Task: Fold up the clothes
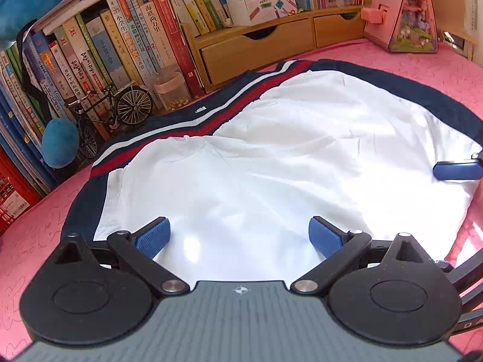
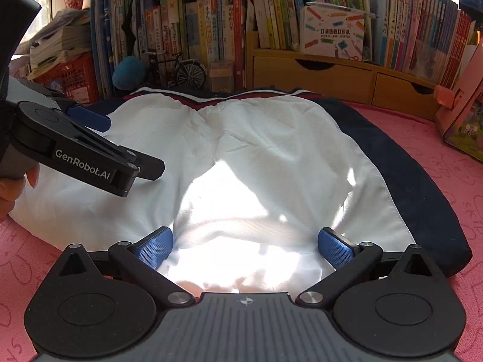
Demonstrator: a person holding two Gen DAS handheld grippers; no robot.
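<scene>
I work on a pink, embossed table cover (image 1: 392,60) with packed bookshelves (image 1: 99,45) behind it at twelve o'clock, wooden drawers (image 2: 314,75) and a small model bicycle (image 1: 114,108) at ten. The garment (image 1: 271,157) lies flat before me: smooth white lining, creased and glaring in sunlight, edged by navy cloth with red and white ribbed bands at eleven. My left gripper (image 1: 239,235) spreads its blue textured pads wide over the white near edge, holding nothing. My right gripper (image 2: 245,249) gapes likewise above the hem. Glare washes out the folds beneath me; the garment's far side runs out of view.
</scene>
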